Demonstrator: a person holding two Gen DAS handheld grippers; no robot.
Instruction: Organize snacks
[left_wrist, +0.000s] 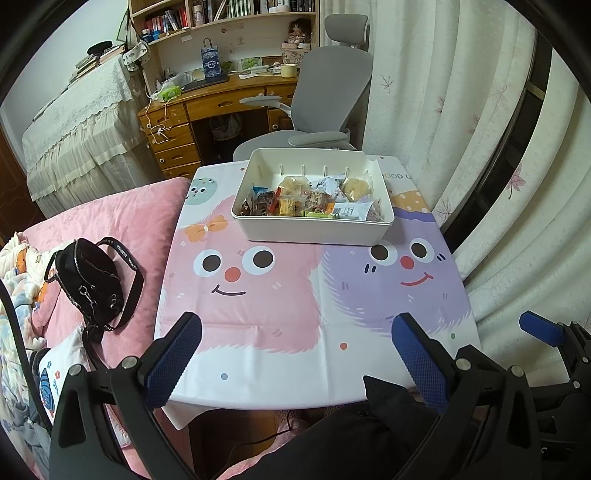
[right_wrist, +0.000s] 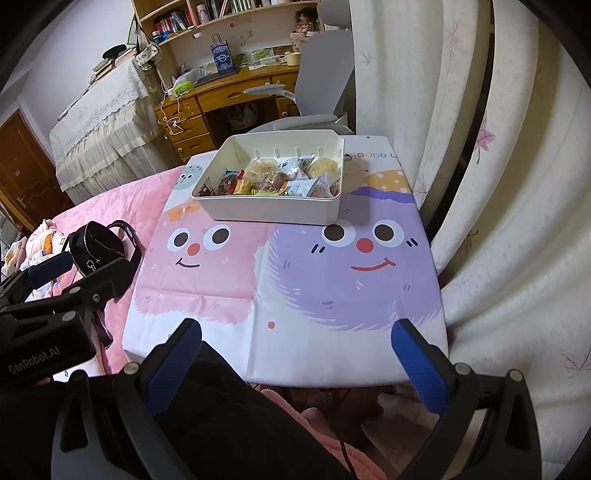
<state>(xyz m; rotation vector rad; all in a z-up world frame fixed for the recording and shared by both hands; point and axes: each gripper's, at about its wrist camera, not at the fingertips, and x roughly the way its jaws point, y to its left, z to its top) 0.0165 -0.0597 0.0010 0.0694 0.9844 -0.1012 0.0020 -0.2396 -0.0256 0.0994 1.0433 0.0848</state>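
Bedroom setting: small table under a cartoon-monster tablecloth (left_wrist: 258, 302), pink and lilac, with a pink-quilted bed on one side and pale leaf-print curtains on the other.

Item one: left gripper (left_wrist: 295, 354), black frame with blue textured pads. Jaws stand wide apart, holding nothing. It hovers over the near edge of the table, pointing along the cloth toward the far end.

Item two: right gripper (right_wrist: 297, 354), same make. Jaws equally wide apart, empty, also held back at the near edge. Both tools sit low over a dark-sleeved lap, well short of anything to grasp; I judge this a rest or ready pose.

Item three: bare middle stretch of the tablecloth, nothing lying on it between the grippers and the box.

Item four: white rectangular plastic storage box (left_wrist: 310, 227) with slotted inner walls, standing on the far half of the table, well apart from both grippers. Its dividers are not fitted.

Item five: assorted wrapped snacks (left_wrist: 310, 199), clear-bagged pastries, blue and orange and green packets, heaped loosely inside the box. All visible snacks are contained, so collection appears complete; any sorting within looks undone.

Item six: black zipped shoulder bag with lettered strap (left_wrist: 92, 280), lying on the bed beside the table, apparently set aside.

Item seven: grey mesh office chair (left_wrist: 325, 96) and wooden desk with bookshelves (left_wrist: 221, 96), beyond the table.
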